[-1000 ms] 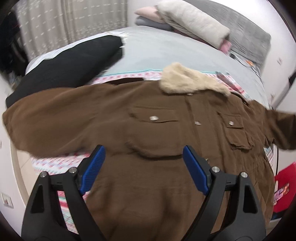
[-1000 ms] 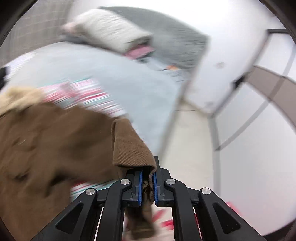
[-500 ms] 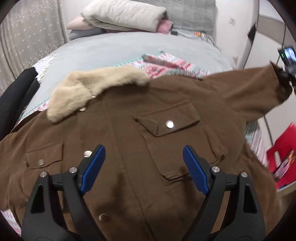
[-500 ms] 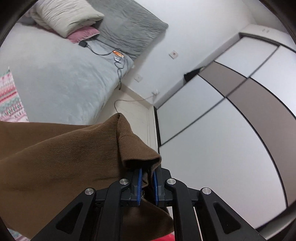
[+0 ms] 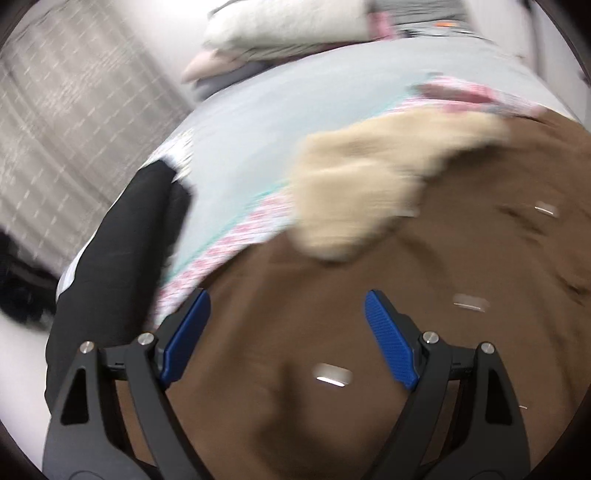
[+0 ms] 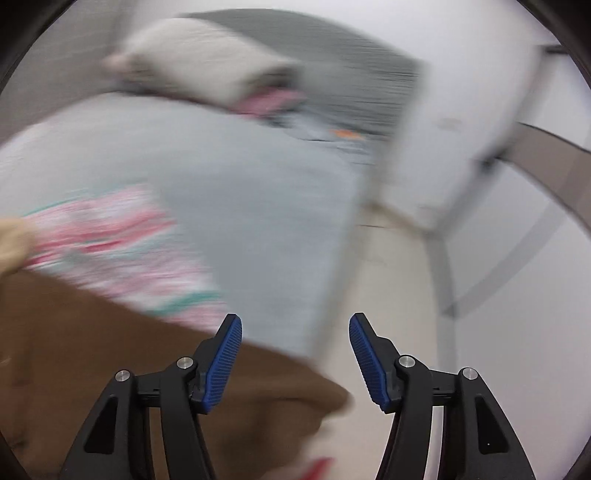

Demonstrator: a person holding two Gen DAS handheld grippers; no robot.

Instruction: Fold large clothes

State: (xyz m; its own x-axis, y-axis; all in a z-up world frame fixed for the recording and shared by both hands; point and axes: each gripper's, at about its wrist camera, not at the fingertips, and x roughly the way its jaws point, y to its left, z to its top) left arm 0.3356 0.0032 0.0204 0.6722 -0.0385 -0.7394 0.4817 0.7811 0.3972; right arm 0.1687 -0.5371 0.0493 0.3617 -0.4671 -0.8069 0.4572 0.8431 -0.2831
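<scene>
I am letting go with the right gripper (image 6: 295, 354): its jaws have just been opening, and where they were clamped on the cuff of the jacket's right sleeve (image 6: 325, 398) half a second ago, they are now standing apart with nothing between the pads. The cuff is dropping away below and between the fingers, blurred, over the edge of the bed (image 6: 258, 206). I am reading that as the sleeve-spreading step being finished on this side, so the jacket should be lying flat enough for the first fold.

The left gripper (image 5: 284, 332) is hovering wide open over the jacket's front, holding nothing, just as it was a second ago, though its view is now sitting nearer the collar end.

The brown jacket (image 5: 369, 314) is lying front-up across the patterned blanket (image 5: 221, 251) on the bed, its cream fleece collar (image 5: 369, 192) toward the pillows (image 5: 288, 29). Metal snaps (image 5: 332, 374) are showing as bright smears down the front. A black garment (image 5: 122, 258) is lying just beside it at the bed's edge. Both views are motion-blurred, so I cannot tell how smooth the cloth is.
</scene>
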